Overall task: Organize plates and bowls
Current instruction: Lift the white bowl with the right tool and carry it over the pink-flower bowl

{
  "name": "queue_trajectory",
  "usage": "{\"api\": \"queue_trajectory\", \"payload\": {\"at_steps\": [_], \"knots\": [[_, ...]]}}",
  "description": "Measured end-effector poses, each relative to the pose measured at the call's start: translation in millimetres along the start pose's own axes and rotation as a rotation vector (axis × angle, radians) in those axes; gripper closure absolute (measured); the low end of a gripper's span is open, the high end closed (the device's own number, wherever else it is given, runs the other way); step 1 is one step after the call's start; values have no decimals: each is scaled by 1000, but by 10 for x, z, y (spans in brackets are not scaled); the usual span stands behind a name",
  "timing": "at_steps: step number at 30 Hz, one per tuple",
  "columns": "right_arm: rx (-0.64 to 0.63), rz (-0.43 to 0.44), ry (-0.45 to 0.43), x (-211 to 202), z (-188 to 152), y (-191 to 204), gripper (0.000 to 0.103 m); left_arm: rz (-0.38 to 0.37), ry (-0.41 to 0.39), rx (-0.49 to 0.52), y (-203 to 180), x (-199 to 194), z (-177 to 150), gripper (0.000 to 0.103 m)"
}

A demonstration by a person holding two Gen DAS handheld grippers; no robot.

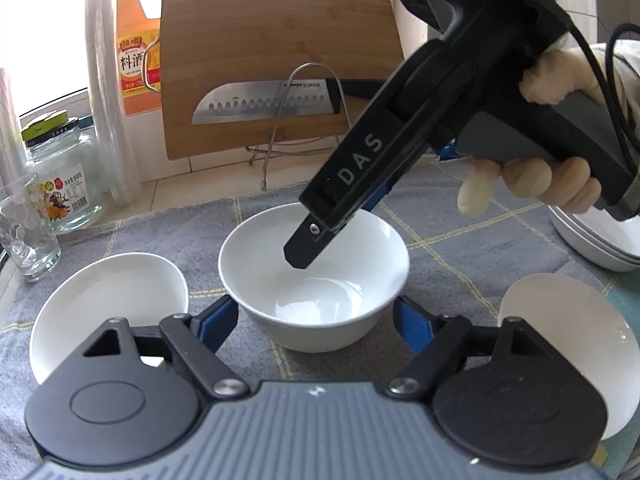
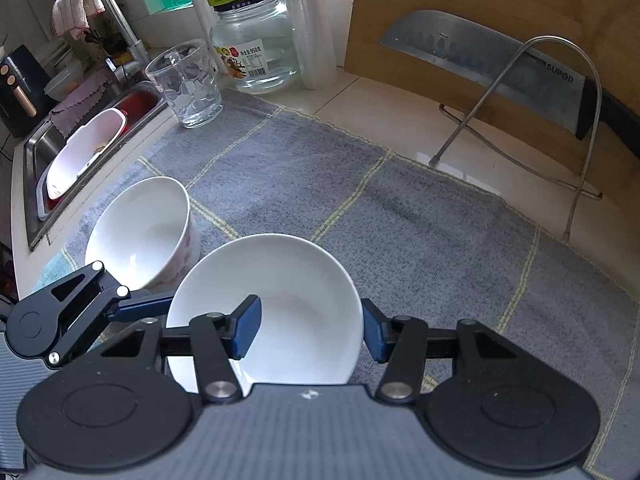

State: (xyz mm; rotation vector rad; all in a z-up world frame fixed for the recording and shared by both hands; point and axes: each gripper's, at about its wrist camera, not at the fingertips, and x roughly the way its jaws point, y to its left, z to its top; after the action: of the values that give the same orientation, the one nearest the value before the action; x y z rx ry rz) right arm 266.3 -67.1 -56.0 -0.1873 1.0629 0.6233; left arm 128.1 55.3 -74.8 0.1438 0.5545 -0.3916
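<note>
A plain white bowl (image 1: 314, 280) stands upright on the grey checked cloth (image 1: 460, 260). My left gripper (image 1: 315, 309) has a blue pad on each side of it and is shut on its lower wall. My right gripper (image 2: 310, 312), held by a gloved hand (image 1: 532, 184), comes down from the upper right. One of its fingers (image 2: 246, 328) is inside the bowl (image 2: 280, 280), the other outside the rim, shut on the wall. A second white bowl (image 1: 108, 300) with a flowered outside (image 2: 140, 232) sits to the left. A third white bowl (image 1: 572, 340) lies tipped at the right.
A stack of white dishes (image 1: 596, 248) stands at the right edge. Behind the cloth, a wooden cutting board (image 1: 280, 40) and a knife (image 1: 264, 104) lean in a wire rack. A glass jar (image 1: 64, 176) and a drinking glass (image 1: 28, 232) stand at the left; the sink (image 2: 48, 140) lies beyond.
</note>
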Motion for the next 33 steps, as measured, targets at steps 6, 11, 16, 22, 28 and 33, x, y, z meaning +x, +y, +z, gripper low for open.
{"api": "queue_trajectory", "payload": {"at_steps": [6, 11, 16, 22, 28, 33], "knots": [[-3, -8, 5, -16, -18, 5, 44, 11, -4, 27, -36, -2, -4, 19], [6, -9, 11, -21, -33, -4, 44, 8, -4, 41, -44, -14, 16, 19], [25, 4, 6, -58, -35, -13, 44, 5, -6, 49, -44, -52, 41, 19], [24, 14, -14, -185, -39, 33, 44, 10, -7, 52, -58, -104, 88, 19], [38, 33, -34, -351, -70, 59, 44, 13, 6, 68, -108, -210, 159, 19], [48, 50, -53, -531, -126, 83, 44, 15, 6, 80, -170, -322, 208, 19]]}}
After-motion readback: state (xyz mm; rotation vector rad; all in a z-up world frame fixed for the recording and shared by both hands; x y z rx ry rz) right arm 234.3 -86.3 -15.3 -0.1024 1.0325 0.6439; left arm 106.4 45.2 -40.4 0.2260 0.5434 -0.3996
